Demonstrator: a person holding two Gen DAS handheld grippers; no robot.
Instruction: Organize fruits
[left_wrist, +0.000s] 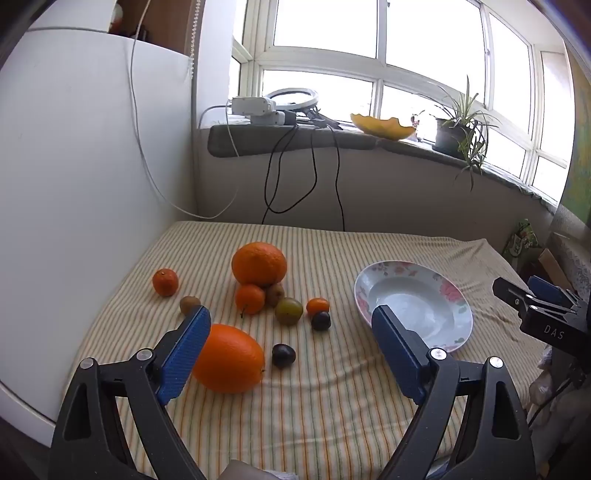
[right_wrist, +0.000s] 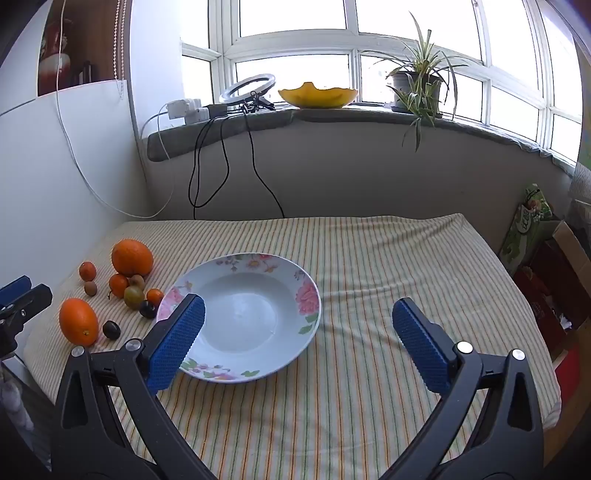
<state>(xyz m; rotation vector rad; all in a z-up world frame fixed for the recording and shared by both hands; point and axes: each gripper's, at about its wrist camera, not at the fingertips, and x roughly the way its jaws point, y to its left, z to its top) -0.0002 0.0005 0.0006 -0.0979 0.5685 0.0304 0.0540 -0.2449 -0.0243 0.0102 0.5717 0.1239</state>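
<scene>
While nothing has yet been lifted, the table (right_wrist: 369, 258) under its striped cloth carries everything the task needs, and the floral plate (right_wrist: 258, 373) on it lies bare, so organizing has not started. The plate sits to the right of the fruit, just beyond the reach of the nearest dark plum.

Both tools hover above the cloth holding nothing. The left gripper (left_wrist: 291, 350) stands with its jaws spread wide, over the near fruit; the right gripper (right_wrist: 299, 343) is equally wide, over the plate's near rim.

Largest of the fruit is the big round orange (left_wrist: 259, 264) at the back, touching a mandarin (left_wrist: 250, 298) and a brownish kiwi-like fruit below it. Next comes the oval orange (left_wrist: 231, 360) lying nearest, partly hidden behind the left blue pad. Then the lone mandarin (left_wrist: 165, 282) to the far left, the green plum (left_wrist: 288, 311), a small tangerine (left_wrist: 317, 305), and two dark plums (left_wrist: 283, 355).

The likely step in hand is a first pick with the left gripper, and the oval orange looks the natural target. To do it well, I would centre the jaws across its short axis, since it could roll on soft cloth, come down low so the pads meet its middle, close gently, then lift clear before carrying it over the plums to the plate.
</scene>
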